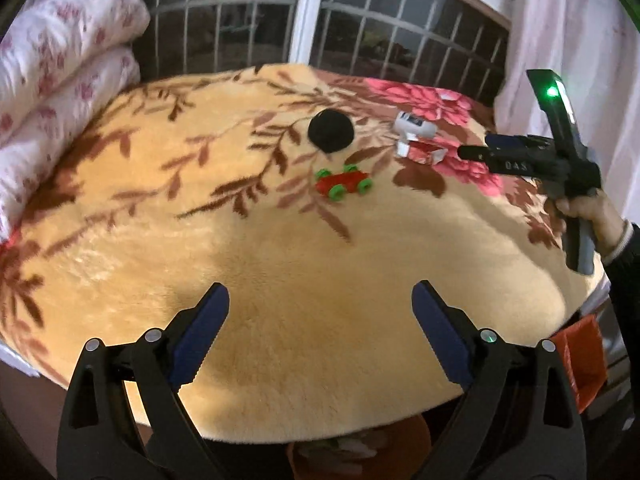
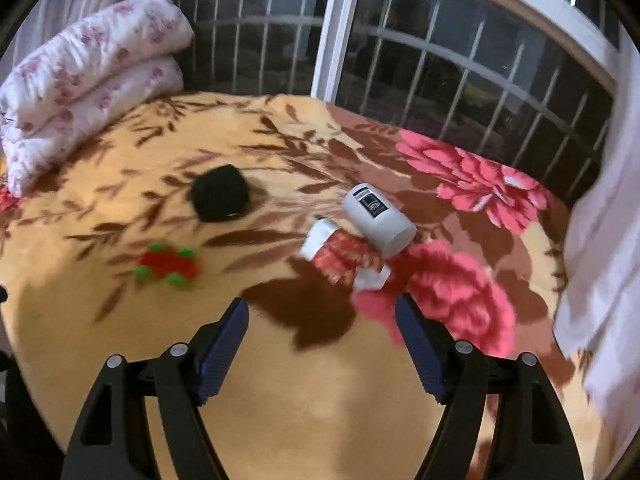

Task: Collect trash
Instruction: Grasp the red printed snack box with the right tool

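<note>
The crumpled red-and-white wrapper [image 2: 346, 256] was seen lying just ahead of the right gripper [image 2: 322, 316], slightly to its right, with its long axis running from upper left to lower right across the gripper's line of approach. A white bottle [image 2: 380, 220] lay on its side touching or just beside the wrapper's far edge, its base pointing toward the lower right. Both were judged likely trash. The right gripper was held open and empty, its jaws well spread above the blanket [image 2: 280, 400].

In the left wrist view, the right gripper [image 1: 466, 153] was shown just beside the wrapper [image 1: 422, 153], while the left gripper [image 1: 320, 300], also spread wide and holding nothing, was kept well back near the bed's front edge. The right hand [image 1: 592, 208] was therefore judged the nearer 1 for the pick.

A black round object [image 2: 220, 198] and a red toy car with 4 green wheels [image 2: 168, 262] lay further left. The surface was a plush floral blanket on a bed, soft enough that a firm downward press would probably be needed. A folded quilt [image 2: 88, 76] and a barred window [image 2: 440, 60] stood behind.
</note>
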Tool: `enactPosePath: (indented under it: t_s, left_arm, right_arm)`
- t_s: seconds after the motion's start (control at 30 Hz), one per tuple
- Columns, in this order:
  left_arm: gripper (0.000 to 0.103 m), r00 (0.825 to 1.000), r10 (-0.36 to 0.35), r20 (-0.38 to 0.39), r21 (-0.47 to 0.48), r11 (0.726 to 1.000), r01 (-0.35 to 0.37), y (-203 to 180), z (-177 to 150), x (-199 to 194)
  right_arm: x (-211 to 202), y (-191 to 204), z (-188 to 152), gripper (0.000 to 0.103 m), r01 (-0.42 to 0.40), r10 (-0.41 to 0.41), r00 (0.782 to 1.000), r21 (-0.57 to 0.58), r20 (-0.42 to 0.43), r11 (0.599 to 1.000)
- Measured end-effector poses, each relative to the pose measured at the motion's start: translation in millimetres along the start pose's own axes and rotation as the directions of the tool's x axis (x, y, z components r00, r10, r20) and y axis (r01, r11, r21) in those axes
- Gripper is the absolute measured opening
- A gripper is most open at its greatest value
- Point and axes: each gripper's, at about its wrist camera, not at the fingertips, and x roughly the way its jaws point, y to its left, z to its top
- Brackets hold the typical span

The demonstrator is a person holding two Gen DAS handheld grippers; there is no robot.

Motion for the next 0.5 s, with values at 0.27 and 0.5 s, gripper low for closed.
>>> enactPosePath:
  t_s: [0.27,0.5]
  left_arm:
    - [0.09,1.0,-0.002,-0.03,-0.006,1.0,0.002,2,6,21]
    - [0.09,0.997,-0.022,-0.07,-0.007,1.0,0.022,-5,8,36]
  right_arm:
    - [82,-54,23,0.076,-0.091,0.095,0.99,0.047,-0.102,0.995]
    - [113,-45,21,0.073,-0.229,0.229,0.96,0.016,-0.16,0.973]
